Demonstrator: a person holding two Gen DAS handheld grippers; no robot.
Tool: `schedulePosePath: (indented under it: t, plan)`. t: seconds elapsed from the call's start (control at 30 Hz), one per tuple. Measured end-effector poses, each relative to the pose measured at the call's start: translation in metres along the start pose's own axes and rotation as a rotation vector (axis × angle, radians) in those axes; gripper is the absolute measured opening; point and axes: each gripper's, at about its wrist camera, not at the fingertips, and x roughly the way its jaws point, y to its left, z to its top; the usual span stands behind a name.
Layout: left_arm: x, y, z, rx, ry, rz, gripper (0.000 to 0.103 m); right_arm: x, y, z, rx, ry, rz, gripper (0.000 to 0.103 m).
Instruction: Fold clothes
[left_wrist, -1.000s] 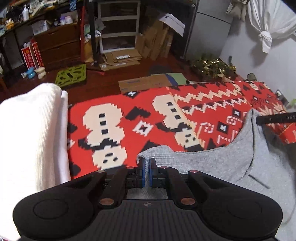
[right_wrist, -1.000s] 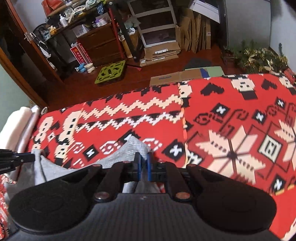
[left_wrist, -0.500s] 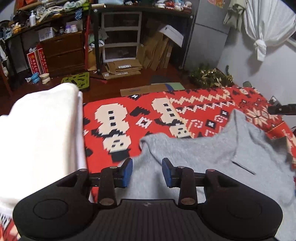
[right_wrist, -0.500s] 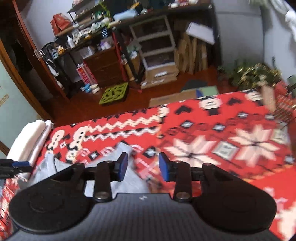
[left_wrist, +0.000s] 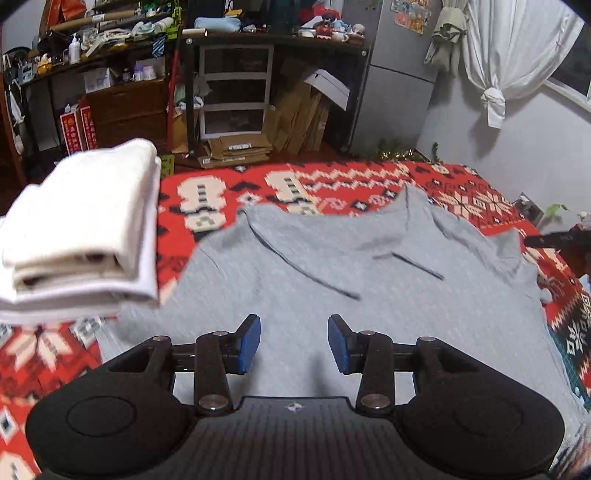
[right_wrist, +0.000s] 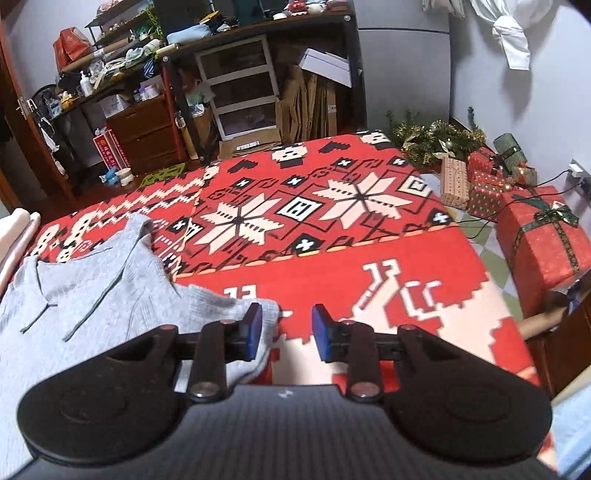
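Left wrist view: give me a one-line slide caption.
Open left gripper hovers over a gray shirt spread on the red patterned blanket, folded white clothes stacked at left.

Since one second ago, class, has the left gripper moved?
Yes. The left gripper has opened and pulled back from the grey knitted garment's far edge, judged against the red patterned blanket.

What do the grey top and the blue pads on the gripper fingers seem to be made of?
Grey top: looks like soft knit fabric, matte and heathered, faintly ribbed; it drapes in folds on the red patterned blanket.
Blue pads: probably rubber or foam, matte, flat-faced; the exact material is unclear.
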Motion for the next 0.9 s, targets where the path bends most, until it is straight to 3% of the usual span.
schedulePosePath:
  t: [0.13,0.2,0.23,0.27,0.37,0.63,0.9]
  plan:
    - [-0.003,-0.017,-0.010,0.006,0.020,-0.002,0.040,0.016,0.010,0.002,-0.047,0.017,-0.004,0.033]
    - [-0.004,-0.023,-0.013,0.015,0.027,0.006,0.040,0.023,0.016,0.003,-0.088,0.027,-0.024,0.024]
    - [-0.005,-0.025,-0.014,0.016,0.031,0.009,0.040,0.023,0.020,0.001,-0.106,0.030,-0.019,0.005]
    - [-0.005,-0.027,-0.015,0.017,0.034,0.012,0.040,0.023,0.023,0.000,-0.124,0.033,-0.014,0.002]
    - [-0.006,-0.032,-0.017,0.010,0.044,0.019,0.040,0.018,0.030,-0.005,-0.193,0.029,-0.039,0.001]
    - [-0.010,-0.040,-0.021,-0.008,0.051,0.033,0.039,-0.001,-0.018,0.013,-0.084,-0.043,-0.169,0.001]
    - [-0.008,-0.042,-0.028,-0.006,0.069,0.027,0.039,0.004,-0.024,0.010,-0.026,-0.054,-0.193,0.001]
